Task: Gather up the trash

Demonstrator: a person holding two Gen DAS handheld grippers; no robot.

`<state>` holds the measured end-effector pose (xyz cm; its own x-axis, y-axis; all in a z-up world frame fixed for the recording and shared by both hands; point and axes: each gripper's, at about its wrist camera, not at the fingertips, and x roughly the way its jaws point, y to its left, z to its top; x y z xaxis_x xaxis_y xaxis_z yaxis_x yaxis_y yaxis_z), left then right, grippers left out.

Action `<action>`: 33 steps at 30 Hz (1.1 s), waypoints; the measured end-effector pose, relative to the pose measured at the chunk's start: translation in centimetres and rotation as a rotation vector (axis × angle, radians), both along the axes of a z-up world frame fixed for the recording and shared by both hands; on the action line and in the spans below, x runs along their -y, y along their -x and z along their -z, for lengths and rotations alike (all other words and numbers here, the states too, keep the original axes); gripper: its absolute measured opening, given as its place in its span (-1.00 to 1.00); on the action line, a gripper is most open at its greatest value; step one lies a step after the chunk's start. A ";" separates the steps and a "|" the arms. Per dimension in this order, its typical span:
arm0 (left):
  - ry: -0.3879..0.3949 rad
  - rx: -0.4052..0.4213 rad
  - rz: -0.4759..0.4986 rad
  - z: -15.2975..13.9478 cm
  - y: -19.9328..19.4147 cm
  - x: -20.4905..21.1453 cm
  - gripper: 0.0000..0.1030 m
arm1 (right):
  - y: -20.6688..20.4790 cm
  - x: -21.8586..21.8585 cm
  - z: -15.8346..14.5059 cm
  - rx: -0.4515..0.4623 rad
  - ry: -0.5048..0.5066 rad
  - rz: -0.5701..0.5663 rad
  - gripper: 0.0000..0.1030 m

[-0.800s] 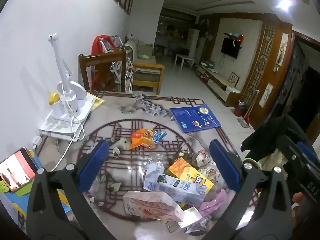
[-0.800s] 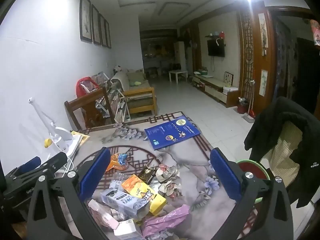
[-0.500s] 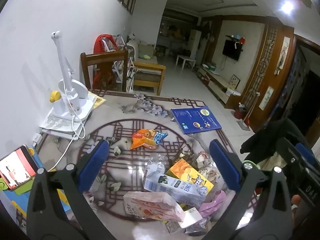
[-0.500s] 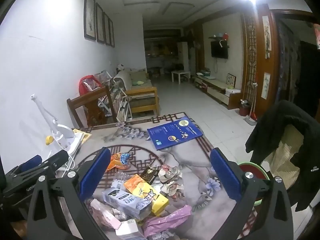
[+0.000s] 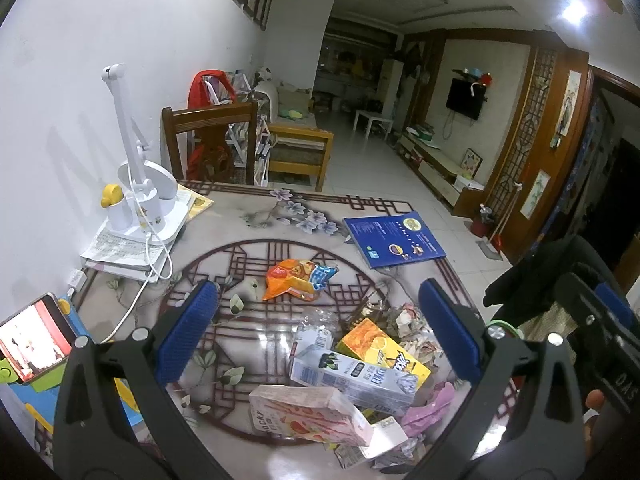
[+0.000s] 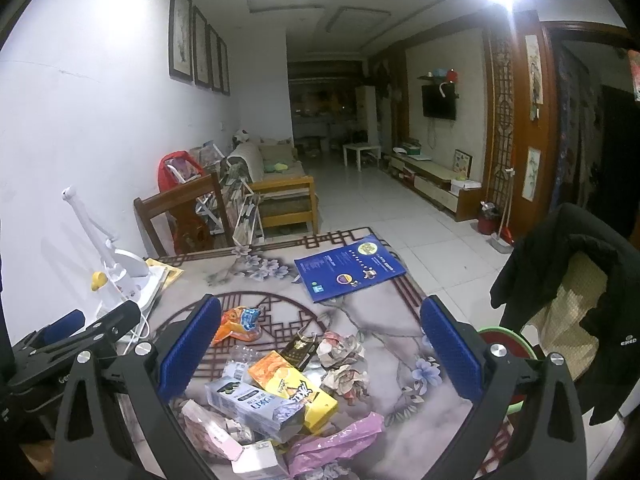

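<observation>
Trash lies in a heap on the patterned table point(image 5: 256, 216): a pink snack box point(image 5: 308, 414), a pale blue carton point(image 5: 352, 376), a yellow-orange box point(image 5: 382, 350), crumpled paper point(image 5: 412, 320) and a pink bag point(image 5: 430, 410). An orange snack bag point(image 5: 298, 278) lies apart, farther in. My left gripper point(image 5: 320, 336) hangs open above the heap, nothing between its blue pads. My right gripper point(image 6: 320, 352) is open too, over the same carton point(image 6: 252, 404), yellow box point(image 6: 296, 390), crumpled paper point(image 6: 344, 354) and pink bag point(image 6: 336, 438). The left gripper's body point(image 6: 72, 344) shows at the right wrist view's left edge.
A blue booklet point(image 5: 394, 238) lies at the table's far right. A white desk lamp point(image 5: 138, 184) on papers and a lit phone point(image 5: 34, 344) stand at the left. A wooden chair point(image 5: 212, 140) is behind the table. A chair with a dark jacket point(image 6: 568, 288) and a green-rimmed bin point(image 6: 508, 340) stand right.
Both wrist views have tipped slightly upward, so the heap sits a little lower in frame. Both grippers stay open and nothing on the table has moved.
</observation>
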<state>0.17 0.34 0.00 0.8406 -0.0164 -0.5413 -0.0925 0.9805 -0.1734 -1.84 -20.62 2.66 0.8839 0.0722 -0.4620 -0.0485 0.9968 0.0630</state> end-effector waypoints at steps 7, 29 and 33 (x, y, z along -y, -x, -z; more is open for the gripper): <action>-0.005 -0.005 0.005 0.4 -0.2 0.4 0.92 | -0.1 0.1 0.0 -0.006 -0.005 0.008 0.87; -0.032 0.014 0.003 -0.5 -0.3 1.0 0.92 | 0.0 0.8 0.1 -0.007 -0.007 0.009 0.87; -0.033 0.014 0.002 -0.6 -0.4 0.9 0.92 | 0.1 0.9 0.1 -0.006 -0.007 0.013 0.87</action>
<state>0.55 -0.60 0.58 0.8483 -0.0004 -0.5296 -0.0882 0.9859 -0.1420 -1.90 -21.52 2.52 0.8820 0.0642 -0.4668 -0.0352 0.9969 0.0707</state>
